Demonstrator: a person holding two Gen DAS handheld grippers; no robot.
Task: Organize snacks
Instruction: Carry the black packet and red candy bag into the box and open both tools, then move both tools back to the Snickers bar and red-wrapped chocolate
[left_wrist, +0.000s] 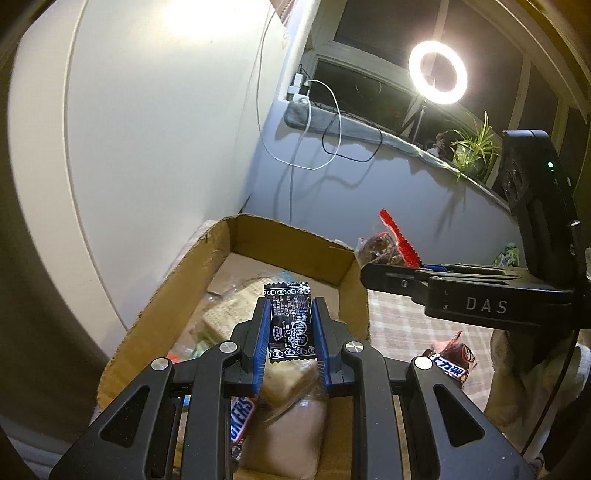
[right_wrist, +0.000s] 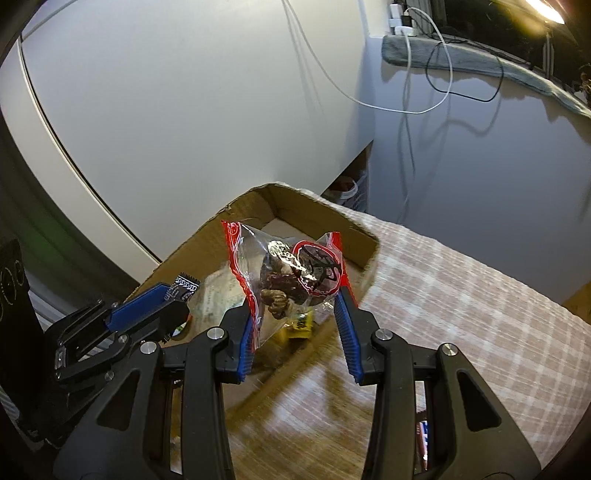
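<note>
Cardboard box (left_wrist: 354, 266) sits below; left gripper (left_wrist: 290, 317) pinches a black packet (left_wrist: 291, 314), right gripper (right_wrist: 295, 291) squeezes a clear bag (right_wrist: 291, 273) (red edges)

Each camera sits just behind its own gripper and looks forward and downward along the fingers. The left wrist view hangs close over the near end of the cardboard box (left_wrist: 236, 254), facing the window corner. The right wrist view looks steeply down from the box's right side. Both share the box, the white wall and the dangling cables (right_wrist: 436, 74); each catches the other gripper.
</note>
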